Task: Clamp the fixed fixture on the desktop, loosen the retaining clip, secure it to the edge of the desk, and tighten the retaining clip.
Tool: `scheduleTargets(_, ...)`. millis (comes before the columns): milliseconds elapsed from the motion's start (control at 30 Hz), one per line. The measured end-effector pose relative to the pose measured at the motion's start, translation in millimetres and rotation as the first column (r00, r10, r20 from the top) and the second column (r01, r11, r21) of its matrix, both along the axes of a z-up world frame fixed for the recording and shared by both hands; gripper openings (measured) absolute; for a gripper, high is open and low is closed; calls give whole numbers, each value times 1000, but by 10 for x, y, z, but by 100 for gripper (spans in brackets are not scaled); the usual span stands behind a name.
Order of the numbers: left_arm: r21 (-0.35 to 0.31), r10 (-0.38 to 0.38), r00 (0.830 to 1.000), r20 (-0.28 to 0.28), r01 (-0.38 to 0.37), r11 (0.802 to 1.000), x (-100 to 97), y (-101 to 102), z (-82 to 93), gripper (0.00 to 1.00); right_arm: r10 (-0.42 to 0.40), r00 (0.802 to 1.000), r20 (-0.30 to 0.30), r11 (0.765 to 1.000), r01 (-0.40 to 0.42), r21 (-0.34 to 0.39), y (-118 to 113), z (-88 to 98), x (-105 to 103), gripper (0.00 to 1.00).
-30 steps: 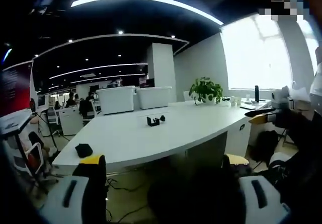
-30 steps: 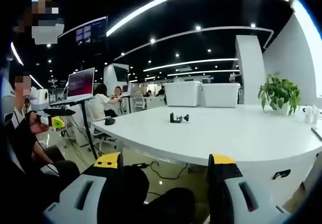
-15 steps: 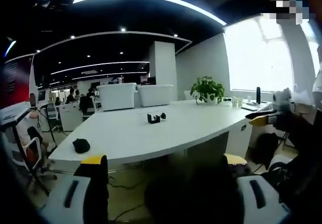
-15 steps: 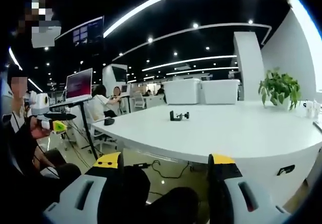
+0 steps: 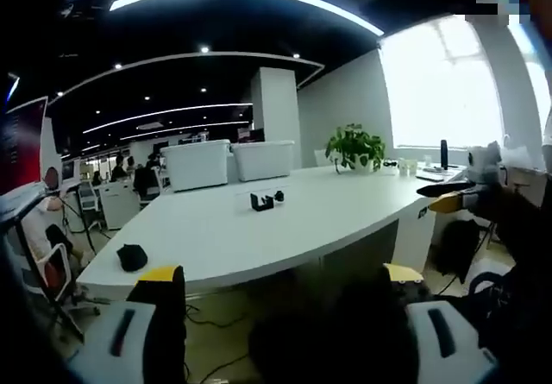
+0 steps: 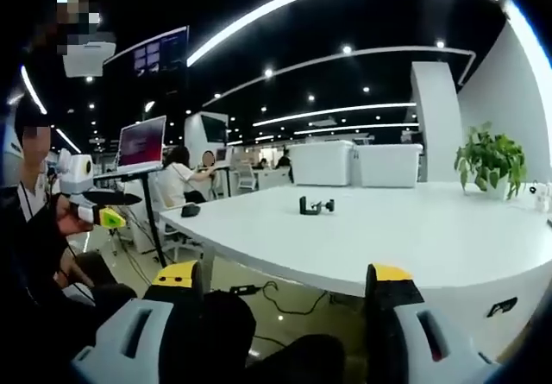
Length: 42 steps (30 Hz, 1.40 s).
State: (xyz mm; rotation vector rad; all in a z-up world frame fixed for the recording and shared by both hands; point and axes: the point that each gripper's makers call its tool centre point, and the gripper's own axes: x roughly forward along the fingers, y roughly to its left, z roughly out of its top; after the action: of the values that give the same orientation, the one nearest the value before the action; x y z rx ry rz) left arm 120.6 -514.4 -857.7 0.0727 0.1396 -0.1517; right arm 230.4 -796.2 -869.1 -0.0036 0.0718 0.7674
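Raised slightly since earlier; both views shifted, fixture (image 5: 266, 200) (image 6: 316, 205) unmoved mid-desk (image 5: 345, 211), well apart. Left claw (image 5: 280, 273) and right claw (image 6: 285, 273) held agape, empty, ready for approach.

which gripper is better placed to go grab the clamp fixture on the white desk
Neither is close; both open grippers sit off the desk. A slight edge to the right gripper: in its view the fixture sits nearly straight ahead, while it lies left of centre ahead of the left gripper.
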Motion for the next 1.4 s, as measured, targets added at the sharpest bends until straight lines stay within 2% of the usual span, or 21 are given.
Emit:
scheduleTargets(400,-16,17,1000,15,-17,1000,332,68,-37,91,-24,999,-31,998,26,58,-32,-63,309,68)
scheduleTargets(833,-27,17,999,40,-16,1000,633,34,2,91,-7,1000,-25,996,9,92,7,15,496,62)
scheduleTargets(1067,-13,2,1000,30,-1,1000,860,2,-47,91,-15,999,-28,996,17,92,9,17,652,61)
scheduleTargets(1400,-14,-18,1000,22,19,1000,1098,-1,-71,91,-29,998,-55,996,33,81,55,-82,870,60)
